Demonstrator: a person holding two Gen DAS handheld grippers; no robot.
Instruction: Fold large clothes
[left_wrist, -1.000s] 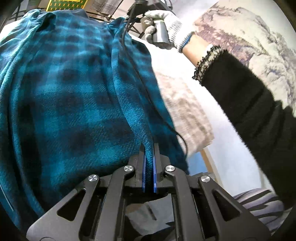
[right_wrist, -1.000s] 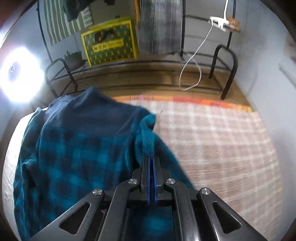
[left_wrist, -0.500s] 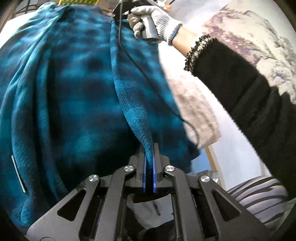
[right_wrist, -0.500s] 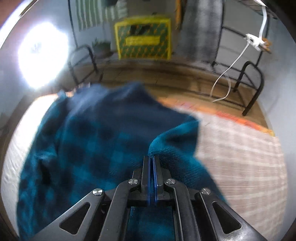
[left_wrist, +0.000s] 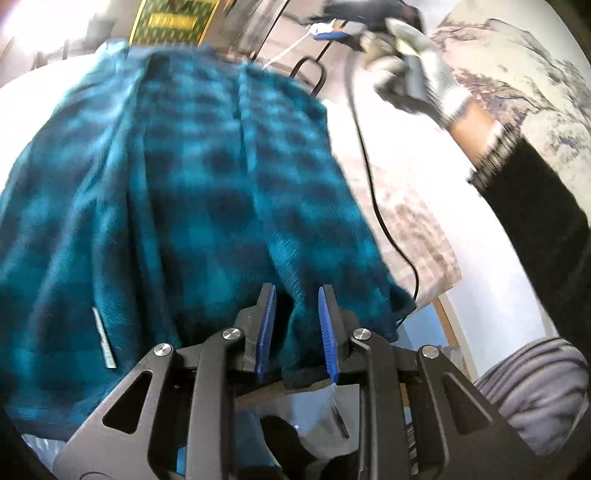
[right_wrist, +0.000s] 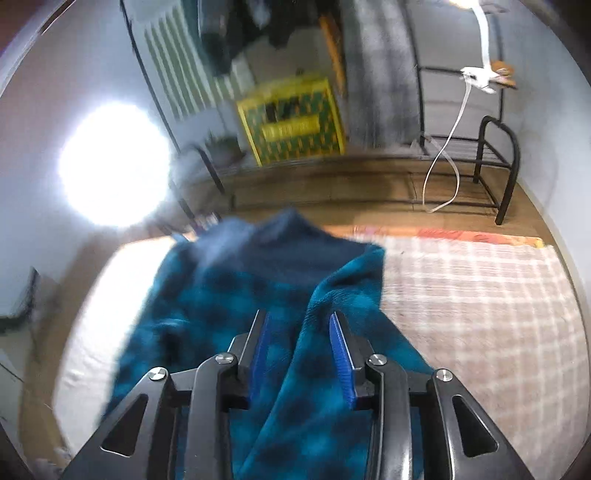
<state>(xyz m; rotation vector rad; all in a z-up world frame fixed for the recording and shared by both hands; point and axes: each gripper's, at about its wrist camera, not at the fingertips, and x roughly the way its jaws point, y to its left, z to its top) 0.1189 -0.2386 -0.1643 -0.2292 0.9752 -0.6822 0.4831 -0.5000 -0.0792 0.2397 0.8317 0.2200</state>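
A large teal and black plaid fleece garment (left_wrist: 192, 192) lies spread on the bed; it also shows in the right wrist view (right_wrist: 236, 306). My left gripper (left_wrist: 295, 295) is open, its blue pads apart, with the garment's edge loose between them. My right gripper (right_wrist: 299, 321) is open too, with a fold of the fleece lying between its fingers. In the left wrist view the gloved right hand (left_wrist: 413, 85) holds the right gripper's handle above the garment's far edge.
The bed has a beige checked blanket (right_wrist: 480, 295) to the right of the garment. A black metal rack (right_wrist: 491, 162), a yellow-green box (right_wrist: 291, 122) and a white cable (right_wrist: 447, 162) stand beyond on the wood floor. A bright lamp (right_wrist: 114, 170) glares at the left.
Both grippers were shut on the fleece edge and have opened, letting the fabric go. The garment has dropped flatter on the bed and the right hand has lifted away.
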